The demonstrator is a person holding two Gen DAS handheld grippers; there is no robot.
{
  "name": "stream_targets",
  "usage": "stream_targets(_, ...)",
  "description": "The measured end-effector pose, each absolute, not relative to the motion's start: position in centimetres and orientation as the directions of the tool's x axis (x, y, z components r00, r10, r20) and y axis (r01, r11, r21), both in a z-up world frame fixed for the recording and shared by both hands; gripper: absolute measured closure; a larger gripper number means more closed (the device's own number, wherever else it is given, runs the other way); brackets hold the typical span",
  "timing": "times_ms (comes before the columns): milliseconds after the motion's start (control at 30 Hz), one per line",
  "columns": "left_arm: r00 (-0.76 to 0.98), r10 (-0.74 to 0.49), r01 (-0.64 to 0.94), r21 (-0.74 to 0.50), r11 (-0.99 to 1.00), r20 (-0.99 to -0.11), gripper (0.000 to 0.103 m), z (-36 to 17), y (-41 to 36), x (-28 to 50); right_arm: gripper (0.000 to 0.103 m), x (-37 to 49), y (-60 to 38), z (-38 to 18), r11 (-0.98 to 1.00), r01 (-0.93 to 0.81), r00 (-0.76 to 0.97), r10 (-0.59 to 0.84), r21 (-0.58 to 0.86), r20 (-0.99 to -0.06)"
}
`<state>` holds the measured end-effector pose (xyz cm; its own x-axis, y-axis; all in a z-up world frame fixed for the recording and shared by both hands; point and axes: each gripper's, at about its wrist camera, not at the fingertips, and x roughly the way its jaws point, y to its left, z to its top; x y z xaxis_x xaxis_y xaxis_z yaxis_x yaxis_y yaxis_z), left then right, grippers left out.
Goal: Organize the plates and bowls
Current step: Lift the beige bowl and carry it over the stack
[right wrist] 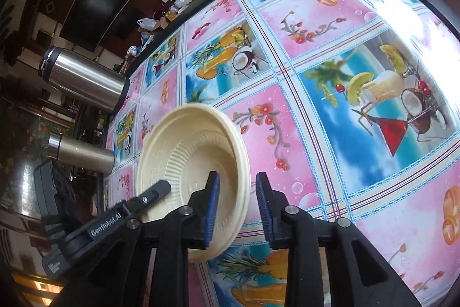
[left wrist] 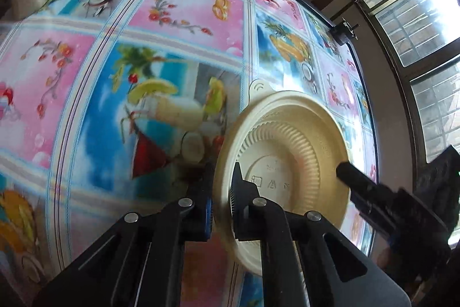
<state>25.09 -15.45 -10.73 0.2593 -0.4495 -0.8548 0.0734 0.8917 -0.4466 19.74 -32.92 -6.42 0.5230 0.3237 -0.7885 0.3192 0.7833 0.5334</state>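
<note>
The cream plate (left wrist: pixel 283 160) is the landmark here; it hangs tilted above the fruit-print tablecloth (left wrist: pixel 184 7), held between both tools. In the left wrist view, the left gripper (left wrist: pixel 222 189) is pinched onto the plate's near-left rim, 1 finger behind the rim and 1 inside the ribbed well. To the right of the plate's centre, a finger of the right gripper (left wrist: pixel 359 183) reaches in over the opposite rim. Beyond the plate, further right, stands a barred window (left wrist: pixel 417 5).

In the right wrist view, 2 steel flasks stand left of the plate (right wrist: pixel 189 163): a larger flask (right wrist: pixel 83 76) above and a smaller flask (right wrist: pixel 80 154) lower down, both at the tablecloth's (right wrist: pixel 316 19) edge. A finger of the left gripper (right wrist: pixel 156 192) lies across the plate's lower-left rim. The right gripper (right wrist: pixel 237 203) straddles the plate's right rim with its blue-padded fingers (right wrist: pixel 211 209) spread, the left pad inside the well and the other outside, a gap showing beside the rim.
</note>
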Motion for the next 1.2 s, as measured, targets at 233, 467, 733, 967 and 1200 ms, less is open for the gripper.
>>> stream_targets(233, 0.275, -0.437, 0.051, -0.441, 0.896, -0.856, 0.095, -10.9, -12.7, 22.0, 0.064, 19.4, -33.1, -7.0, 0.744, 0.325, 0.491, 0.395, 0.584, -0.777)
stream_targets(467, 0.281, -0.408, 0.075, -0.404, 0.912, -0.868, 0.095, -10.9, -11.0, 18.1, 0.064, 16.4, -32.4, -6.7, 0.723, 0.285, 0.484, 0.459, 0.630, -0.745)
stream_targets(733, 0.272, -0.375, 0.115, -0.357, 0.927, -0.886, 0.095, -10.7, -9.4, 13.7, 0.064, 12.1, -28.6, -5.6, 0.775, 0.177, 0.468, 0.476, 0.606, -0.745)
stream_targets(967, 0.277, -0.348, 0.127, -0.325, 0.937, -0.895, 0.095, -10.3, -9.0, 11.2, 0.076, 7.7, -26.7, -6.6, 0.779, 0.154, 0.488, 0.475, 0.608, -0.732)
stream_targets(1200, 0.273, -0.351, 0.132, -0.327, 0.936, -0.896, 0.095, -10.5, -8.5, 9.1, 0.092, 4.9, -26.4, -6.9, 0.778, 0.156, 0.503, 0.468, 0.609, -0.726)
